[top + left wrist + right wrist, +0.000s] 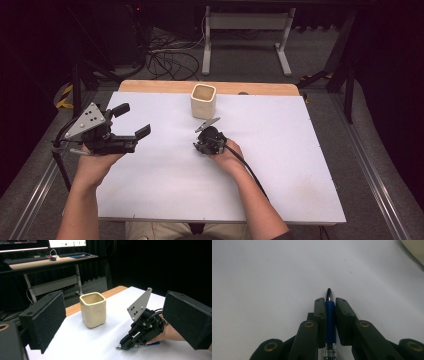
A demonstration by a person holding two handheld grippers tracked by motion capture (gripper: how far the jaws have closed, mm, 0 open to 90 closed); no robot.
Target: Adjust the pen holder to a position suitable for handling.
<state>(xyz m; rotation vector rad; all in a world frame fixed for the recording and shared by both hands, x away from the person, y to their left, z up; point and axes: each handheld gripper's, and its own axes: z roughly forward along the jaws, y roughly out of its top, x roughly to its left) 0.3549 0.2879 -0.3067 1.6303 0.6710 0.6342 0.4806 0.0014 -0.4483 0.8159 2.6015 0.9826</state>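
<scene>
From my remote station, the right gripper view looks along the right gripper (330,305) toward the white table surface (267,277). I see its two black jaws closed on a pen (330,317), one jaw touching each side of the blue grip section. The pen lies along the centre line between the jaws; its metal tip projects just beyond the jaw ends and points away from the camera. Below the blue section, the barrel turns clear and bears dark lettering, cut off by the lower edge. Brass-coloured pivots mark the jaw linkages. A cream-coloured object's edge (415,248) occupies the upper right corner.
</scene>
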